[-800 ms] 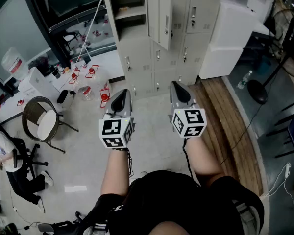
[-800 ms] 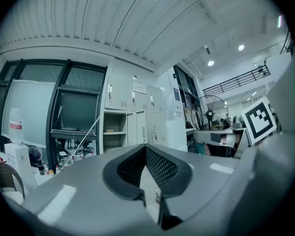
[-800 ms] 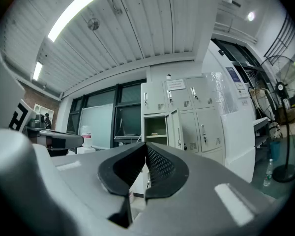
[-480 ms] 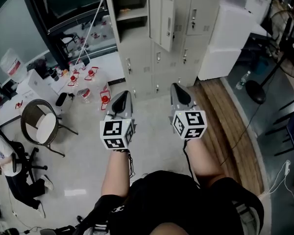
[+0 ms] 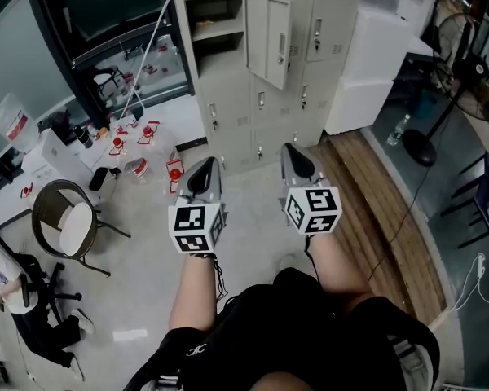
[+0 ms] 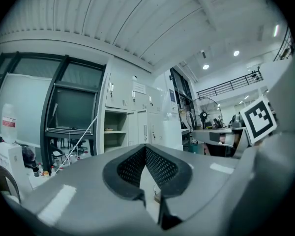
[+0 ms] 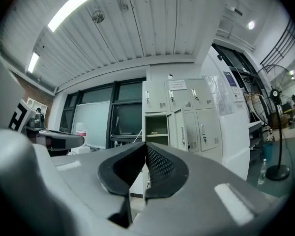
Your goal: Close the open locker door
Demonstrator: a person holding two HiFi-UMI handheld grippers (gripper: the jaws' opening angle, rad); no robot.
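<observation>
The beige locker bank (image 5: pixel 261 96) stands ahead across the floor. One upper compartment (image 5: pixel 216 27) is open, and its door (image 5: pixel 277 43) swings out to the right of it. Both grippers are held side by side at waist height, well short of the lockers and pointing at them. The left gripper (image 5: pixel 205 169) is shut with nothing in it, its pads meeting at the tip (image 6: pixel 145 149). The right gripper (image 5: pixel 293 155) is also shut and empty (image 7: pixel 145 145). In the right gripper view the open compartment (image 7: pixel 157 127) and the door (image 7: pixel 177 127) show above the jaws.
A round chair (image 5: pixel 65 210) and a seated person (image 5: pixel 8 275) are at the left. Small red-topped items (image 5: pixel 147 133) lie on the floor left of the lockers. A tall white box (image 5: pixel 371 55) adjoins the lockers' right side. A wooden strip (image 5: pixel 375 210) and a standing fan (image 5: pixel 464 72) are further right.
The head view has shifted slightly toward the lockers, which now sit a little lower in the picture. Both grippers keep their side-by-side pose and stay shut.
</observation>
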